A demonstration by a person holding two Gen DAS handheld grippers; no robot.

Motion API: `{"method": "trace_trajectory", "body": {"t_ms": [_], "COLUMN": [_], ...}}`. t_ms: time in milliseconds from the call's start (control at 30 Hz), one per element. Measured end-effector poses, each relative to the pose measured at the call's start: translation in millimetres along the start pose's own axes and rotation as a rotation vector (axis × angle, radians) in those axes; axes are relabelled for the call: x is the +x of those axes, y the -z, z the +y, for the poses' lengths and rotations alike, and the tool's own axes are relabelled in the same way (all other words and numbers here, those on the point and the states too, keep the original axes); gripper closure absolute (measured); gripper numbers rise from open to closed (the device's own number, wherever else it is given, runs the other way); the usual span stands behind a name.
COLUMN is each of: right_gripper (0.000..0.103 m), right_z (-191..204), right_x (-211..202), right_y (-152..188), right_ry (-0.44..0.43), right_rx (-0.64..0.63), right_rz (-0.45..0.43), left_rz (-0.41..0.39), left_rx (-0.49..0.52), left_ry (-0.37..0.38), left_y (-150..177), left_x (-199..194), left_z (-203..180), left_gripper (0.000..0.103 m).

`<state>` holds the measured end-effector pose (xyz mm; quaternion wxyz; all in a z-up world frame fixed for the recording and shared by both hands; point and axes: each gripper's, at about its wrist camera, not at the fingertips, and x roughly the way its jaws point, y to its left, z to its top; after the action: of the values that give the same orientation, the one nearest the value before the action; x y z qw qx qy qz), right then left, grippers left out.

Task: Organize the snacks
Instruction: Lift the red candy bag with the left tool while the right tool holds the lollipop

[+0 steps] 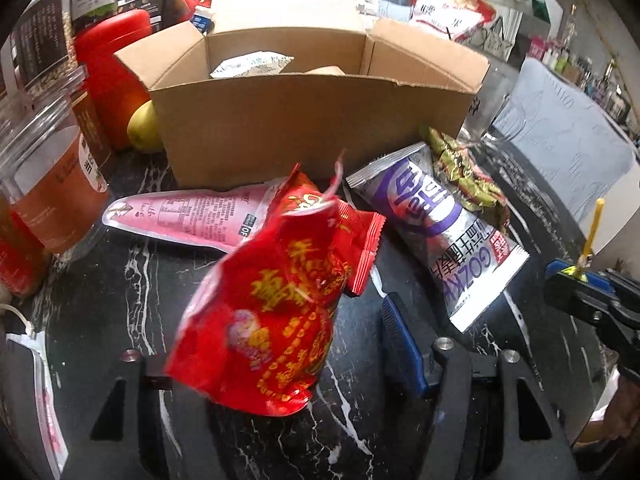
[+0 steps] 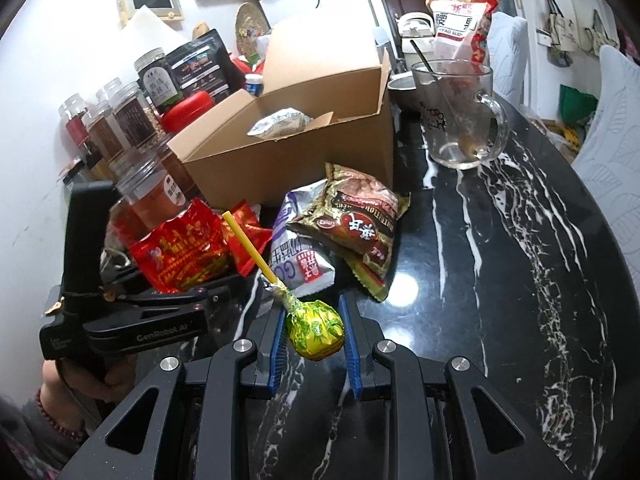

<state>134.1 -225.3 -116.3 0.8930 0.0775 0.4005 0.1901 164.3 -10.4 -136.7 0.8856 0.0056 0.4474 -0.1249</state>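
An open cardboard box point(image 1: 312, 120) stands on the black marble table, with a pale packet point(image 1: 252, 64) inside; the box shows in the right wrist view point(image 2: 288, 160) too. My left gripper point(image 1: 280, 344) is shut on a red snack bag point(image 1: 272, 304) and holds it above the table before the box. My right gripper point(image 2: 314, 340) is shut on a yellow-green lollipop point(image 2: 316, 334) with a yellow stick. A pink pouch point(image 1: 188, 216), a silver-purple packet point(image 1: 444, 232) and a green-brown packet point(image 2: 360, 220) lie in front of the box.
Jars point(image 1: 44, 184) and a red container point(image 1: 108, 76) crowd the left. A yellow fruit point(image 1: 144, 128) sits beside the box. A glass mug with a spoon point(image 2: 460, 112) stands right of the box. A red-white bag point(image 2: 460, 12) stands behind. White chairs point(image 2: 612, 128) are at the right.
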Motion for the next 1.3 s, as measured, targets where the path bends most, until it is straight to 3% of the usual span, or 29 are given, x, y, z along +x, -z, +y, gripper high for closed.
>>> {"method": "trace_trajectory", "body": {"t_ms": [100,567,800,1000,1300], "right_gripper": [0.078,0.078,0.078,0.078,0.078], "right_z": [0,13,18,20,28], "right_x": [2,-2,-10,-15,-20], "right_y": [0,7,15,18,26], "right_ry": [0.003,-0.024,-0.043,-0.043,-0.045], "right_rx": [0.000,-0.014,-0.005,0.002,0.001], "right_rz": [0.005,0.003,0.000,-0.002,-0.008], "left_rz": [-0.013,0.031,0.022,-0.028,-0.023], "left_rx": [0.029,0.007,-0.007,0.076,0.025], "left_ry": [-0.016,0.106,0.096,0.038,0.076], "left_y": [3,17,27,29,27], "left_x": [-4,-19,-20,-18,-26], "left_z": [5,-3,-1,-12,-8], "left_gripper": [0.066,0.069,0.067,0.067,0.069]}}
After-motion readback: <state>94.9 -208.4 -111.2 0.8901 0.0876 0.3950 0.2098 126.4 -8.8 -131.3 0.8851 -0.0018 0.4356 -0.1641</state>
